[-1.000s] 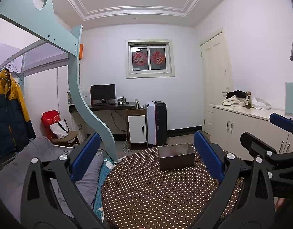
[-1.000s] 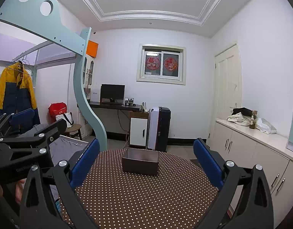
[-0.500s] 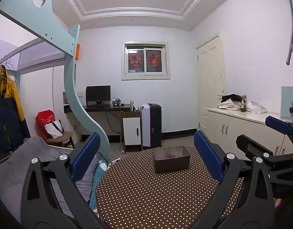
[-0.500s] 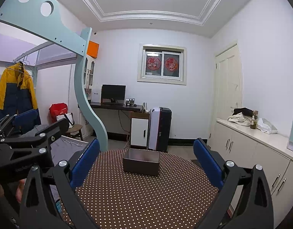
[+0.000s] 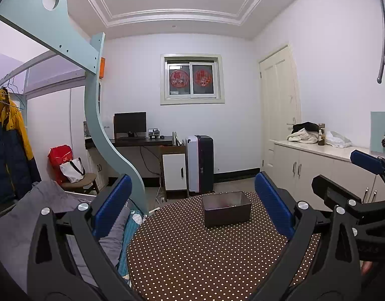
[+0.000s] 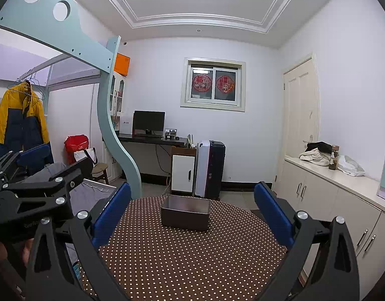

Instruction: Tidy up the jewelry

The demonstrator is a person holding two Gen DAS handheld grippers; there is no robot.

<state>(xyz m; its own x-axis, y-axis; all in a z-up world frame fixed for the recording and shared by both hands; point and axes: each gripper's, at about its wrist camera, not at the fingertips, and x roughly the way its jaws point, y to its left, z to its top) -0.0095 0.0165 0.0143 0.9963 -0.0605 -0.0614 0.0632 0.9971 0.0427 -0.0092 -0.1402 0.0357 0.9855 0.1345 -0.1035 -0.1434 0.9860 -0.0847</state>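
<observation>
A: State the condition of both claws.

B: The left claw is spread wide, blue pads well apart, with nothing between them. The right claw is the same: wide open and empty. Both are held above the near part of the dotted surface.

A: Locate the task's thing.

B: The only task item visible is the dark box, standing on the far half of the surface, open at the top. In the left wrist view the box shows something reddish and blurred inside; what it is cannot be told. No loose jewelry is visible on the cloth in either view.

A: Give the bearing of the box from each claw.

B: From the right claw, the box lies ahead and almost on the centre line, a little toward that claw's left pad. From the left claw, it lies ahead and off centre, toward that claw's right pad.

A: Give the long axis.

B: The box presents a broad face to both cameras, so its long axis runs crosswise to the approach direction, slightly skewed in each view.

A: Which claw is nearer?

B: Judged from the views, neither is clearly nearer. The right claw is better aligned, so a straight forward reach would likely suffice. The left claw would need a sideways correction toward the person's right first.
</observation>
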